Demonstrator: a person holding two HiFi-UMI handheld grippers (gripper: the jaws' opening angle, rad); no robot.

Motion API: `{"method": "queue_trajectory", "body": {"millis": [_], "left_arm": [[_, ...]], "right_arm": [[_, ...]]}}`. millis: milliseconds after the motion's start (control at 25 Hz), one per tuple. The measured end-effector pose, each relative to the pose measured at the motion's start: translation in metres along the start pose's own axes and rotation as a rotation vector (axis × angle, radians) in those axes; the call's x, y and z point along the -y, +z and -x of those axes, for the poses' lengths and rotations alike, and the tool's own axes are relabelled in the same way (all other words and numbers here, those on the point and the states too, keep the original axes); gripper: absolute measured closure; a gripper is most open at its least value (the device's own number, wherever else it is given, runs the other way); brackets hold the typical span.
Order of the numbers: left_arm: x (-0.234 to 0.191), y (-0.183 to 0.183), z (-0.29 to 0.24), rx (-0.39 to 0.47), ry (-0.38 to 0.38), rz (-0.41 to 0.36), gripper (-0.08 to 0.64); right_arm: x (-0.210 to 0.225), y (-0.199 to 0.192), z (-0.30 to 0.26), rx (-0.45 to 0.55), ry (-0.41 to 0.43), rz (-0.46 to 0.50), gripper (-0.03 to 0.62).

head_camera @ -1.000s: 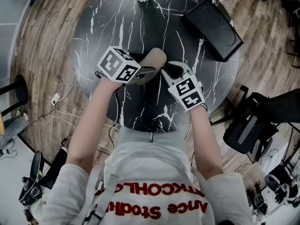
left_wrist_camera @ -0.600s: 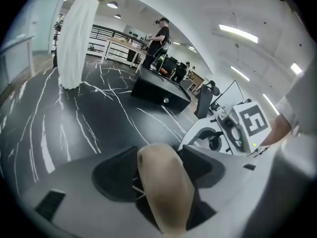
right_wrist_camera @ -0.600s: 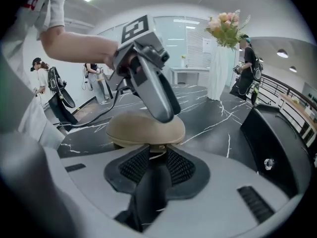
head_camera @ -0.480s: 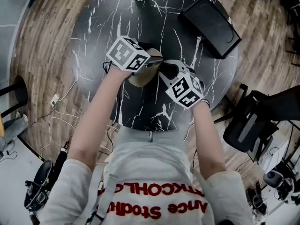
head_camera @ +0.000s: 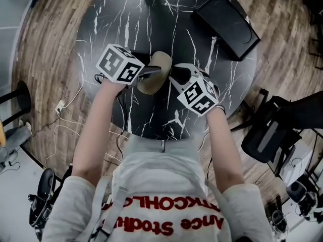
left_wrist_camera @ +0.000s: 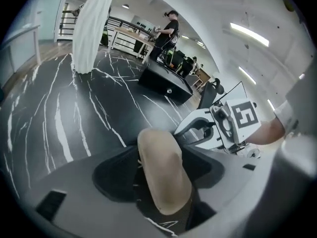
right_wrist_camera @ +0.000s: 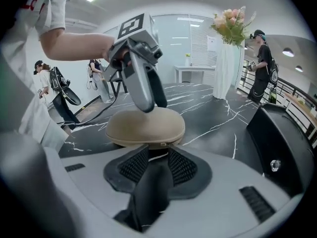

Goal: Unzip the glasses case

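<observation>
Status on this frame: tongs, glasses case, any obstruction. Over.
Left tongs shut on glasses case. Right tongs open, just short of zip pull. Zip looks closed. Black box well apart.
</observation>
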State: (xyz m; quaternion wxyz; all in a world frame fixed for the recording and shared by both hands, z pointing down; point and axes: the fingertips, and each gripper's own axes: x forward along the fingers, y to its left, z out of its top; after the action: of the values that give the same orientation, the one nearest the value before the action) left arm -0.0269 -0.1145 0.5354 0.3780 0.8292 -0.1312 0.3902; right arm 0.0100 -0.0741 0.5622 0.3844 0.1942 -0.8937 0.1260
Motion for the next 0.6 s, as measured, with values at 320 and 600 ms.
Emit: {"method": "queue_trajectory", "body": {"millis": [320, 600], "left_arm": [[0.004, -0.031, -0.003, -0.037, -0.044, 0.091, 0.298], [0.002, -0.03, -0.004, -0.021, -0.061, 0.098, 0.298]], "right_arm": [[-0.001, 0.01, -0.002, 0.009, 0.024, 0.043, 0.474], [-0.001, 0.01, -0.003, -0.02, 0.084, 0.067, 0.472]]}}
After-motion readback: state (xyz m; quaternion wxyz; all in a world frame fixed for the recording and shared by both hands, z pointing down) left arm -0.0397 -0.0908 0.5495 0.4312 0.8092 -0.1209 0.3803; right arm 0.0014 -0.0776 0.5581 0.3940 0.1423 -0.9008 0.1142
